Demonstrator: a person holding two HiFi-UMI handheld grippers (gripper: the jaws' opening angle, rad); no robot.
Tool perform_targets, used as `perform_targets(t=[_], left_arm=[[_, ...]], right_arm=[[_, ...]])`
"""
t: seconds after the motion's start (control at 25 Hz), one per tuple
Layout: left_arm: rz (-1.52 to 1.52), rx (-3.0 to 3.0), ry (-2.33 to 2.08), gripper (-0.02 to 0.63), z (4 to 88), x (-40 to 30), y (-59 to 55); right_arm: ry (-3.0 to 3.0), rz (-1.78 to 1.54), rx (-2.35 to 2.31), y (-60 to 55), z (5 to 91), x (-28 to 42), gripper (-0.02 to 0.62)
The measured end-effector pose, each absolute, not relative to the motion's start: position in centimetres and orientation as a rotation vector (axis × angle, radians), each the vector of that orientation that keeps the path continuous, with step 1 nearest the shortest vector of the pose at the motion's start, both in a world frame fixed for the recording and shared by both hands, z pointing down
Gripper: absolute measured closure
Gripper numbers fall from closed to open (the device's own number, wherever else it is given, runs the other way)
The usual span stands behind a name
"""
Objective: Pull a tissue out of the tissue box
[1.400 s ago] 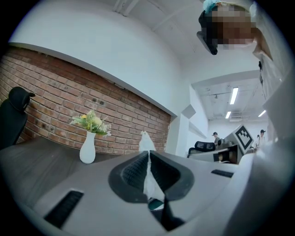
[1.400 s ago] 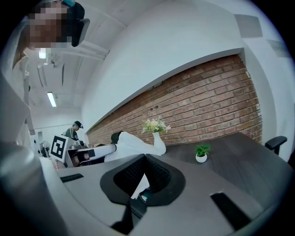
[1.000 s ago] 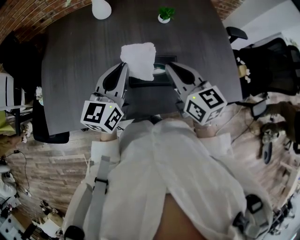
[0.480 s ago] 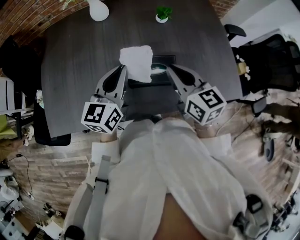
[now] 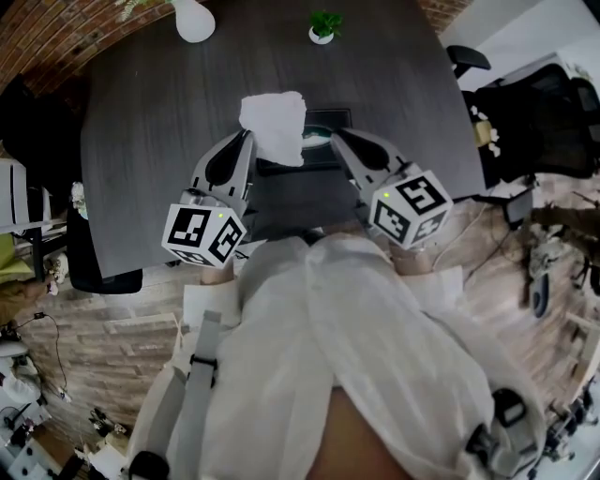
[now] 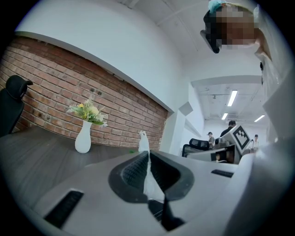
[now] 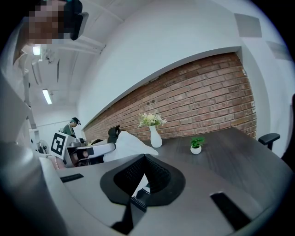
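Observation:
A white tissue (image 5: 275,122) hangs in the air over the dark table (image 5: 141,131), pinched at its lower left edge by my left gripper (image 5: 247,141). In the left gripper view the pads are shut on a thin fold of the tissue (image 6: 150,177). The dark tissue box (image 5: 323,120) lies flat just right of and behind the tissue, partly hidden by it. My right gripper (image 5: 336,137) rests its tip at the box's near right edge; its jaws look shut, with nothing seen pinched. From the right gripper view the tissue (image 7: 131,144) billows at the left.
A white vase with flowers (image 5: 194,19) and a small potted plant (image 5: 323,26) stand at the table's far edge. Black office chairs (image 5: 534,122) stand to the right, and another chair (image 5: 98,262) at the near left. A brick wall lies beyond.

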State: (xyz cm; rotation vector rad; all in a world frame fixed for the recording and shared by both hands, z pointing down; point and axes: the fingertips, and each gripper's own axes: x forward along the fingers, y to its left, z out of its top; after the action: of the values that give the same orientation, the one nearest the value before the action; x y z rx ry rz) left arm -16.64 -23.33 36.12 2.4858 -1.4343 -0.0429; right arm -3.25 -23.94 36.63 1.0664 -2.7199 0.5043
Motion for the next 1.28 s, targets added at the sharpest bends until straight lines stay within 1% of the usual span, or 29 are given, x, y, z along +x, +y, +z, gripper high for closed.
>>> perform_targets(t=[0.96, 1.28], left_arm=[[-0.044, 2.473, -1.407, 0.595, 36.46, -17.05, -23.53], [-0.058, 2.471, -1.414, 0.595, 36.37, -16.7, -23.6]], right_arm=[[-2.707, 0.477, 1.012, -23.75, 36.74, -4.13, 0.591], [-2.703, 0.479, 1.022, -23.86, 36.96, -3.45, 0.591]])
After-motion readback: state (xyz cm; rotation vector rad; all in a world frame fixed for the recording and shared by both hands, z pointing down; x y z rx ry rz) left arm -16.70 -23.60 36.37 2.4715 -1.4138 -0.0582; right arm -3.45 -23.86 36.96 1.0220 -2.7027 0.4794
